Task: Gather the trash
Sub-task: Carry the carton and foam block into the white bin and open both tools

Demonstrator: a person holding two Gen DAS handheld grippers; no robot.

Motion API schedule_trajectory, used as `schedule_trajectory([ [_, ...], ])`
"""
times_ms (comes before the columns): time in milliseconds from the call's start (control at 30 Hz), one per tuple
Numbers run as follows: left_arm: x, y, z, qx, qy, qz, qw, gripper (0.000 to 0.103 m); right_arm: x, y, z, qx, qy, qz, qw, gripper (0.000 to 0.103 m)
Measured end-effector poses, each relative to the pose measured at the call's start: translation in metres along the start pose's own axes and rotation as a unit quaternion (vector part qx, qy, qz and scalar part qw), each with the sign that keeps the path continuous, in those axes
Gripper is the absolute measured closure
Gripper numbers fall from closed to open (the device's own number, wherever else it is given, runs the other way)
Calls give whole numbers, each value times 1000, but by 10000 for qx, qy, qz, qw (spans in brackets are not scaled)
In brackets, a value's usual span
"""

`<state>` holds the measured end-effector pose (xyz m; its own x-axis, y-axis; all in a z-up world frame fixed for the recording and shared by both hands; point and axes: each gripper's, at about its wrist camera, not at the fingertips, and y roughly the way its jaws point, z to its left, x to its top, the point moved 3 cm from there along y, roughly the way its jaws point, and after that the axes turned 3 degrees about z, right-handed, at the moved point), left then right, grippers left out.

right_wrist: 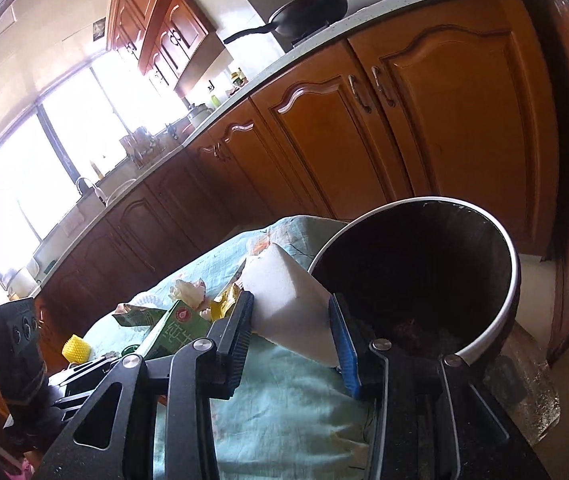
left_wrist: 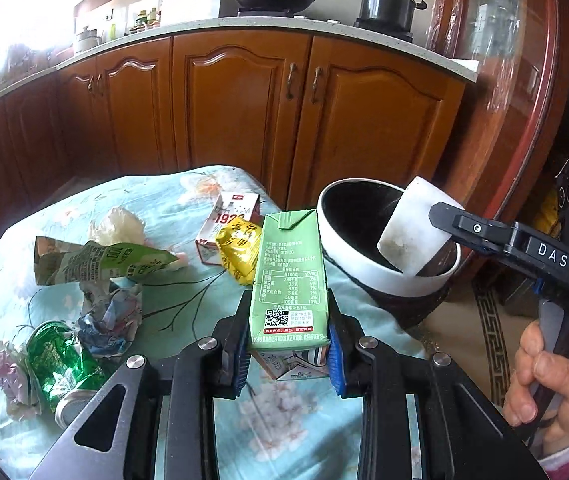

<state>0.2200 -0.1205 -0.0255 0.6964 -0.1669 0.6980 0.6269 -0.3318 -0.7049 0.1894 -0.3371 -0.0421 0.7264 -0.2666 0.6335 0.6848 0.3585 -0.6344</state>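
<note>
My left gripper (left_wrist: 288, 344) is shut on a green milk carton (left_wrist: 290, 272), held upright just above the light blue floral tablecloth (left_wrist: 188, 296). My right gripper (right_wrist: 292, 336) is shut on a white paper cup (right_wrist: 288, 304), tilted at the rim of a black bin with a white rim (right_wrist: 512, 292). In the left wrist view the cup (left_wrist: 412, 224) hangs over the bin's mouth (left_wrist: 388, 280), pinched by the right gripper (left_wrist: 442, 218). On the cloth lie a crumpled green pouch (left_wrist: 96, 264), balled paper (left_wrist: 112, 316), a crushed green can (left_wrist: 60, 360), a yellow wrapper (left_wrist: 240, 248) and a red-and-white carton (left_wrist: 228, 220).
The bin stands at the table's right edge, next to the wooden cabinets (left_wrist: 244, 112). White tissue (left_wrist: 116, 224) and a floral paper ball (left_wrist: 4, 376) also lie on the cloth. A yellow foam net (right_wrist: 74, 348) sits at the left. A person's hand (left_wrist: 544, 380) grips the right handle.
</note>
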Motion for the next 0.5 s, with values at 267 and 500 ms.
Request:
schedule_trajectory([
  [267, 17, 17, -23, -143, 203, -90, 9997, 74, 10, -15, -21, -135, 146, -198, 9996, 64],
  [500, 32, 40, -41, -232, 413, -80, 9988, 74, 17, -12, -39, -274, 305, -188, 9990, 64],
])
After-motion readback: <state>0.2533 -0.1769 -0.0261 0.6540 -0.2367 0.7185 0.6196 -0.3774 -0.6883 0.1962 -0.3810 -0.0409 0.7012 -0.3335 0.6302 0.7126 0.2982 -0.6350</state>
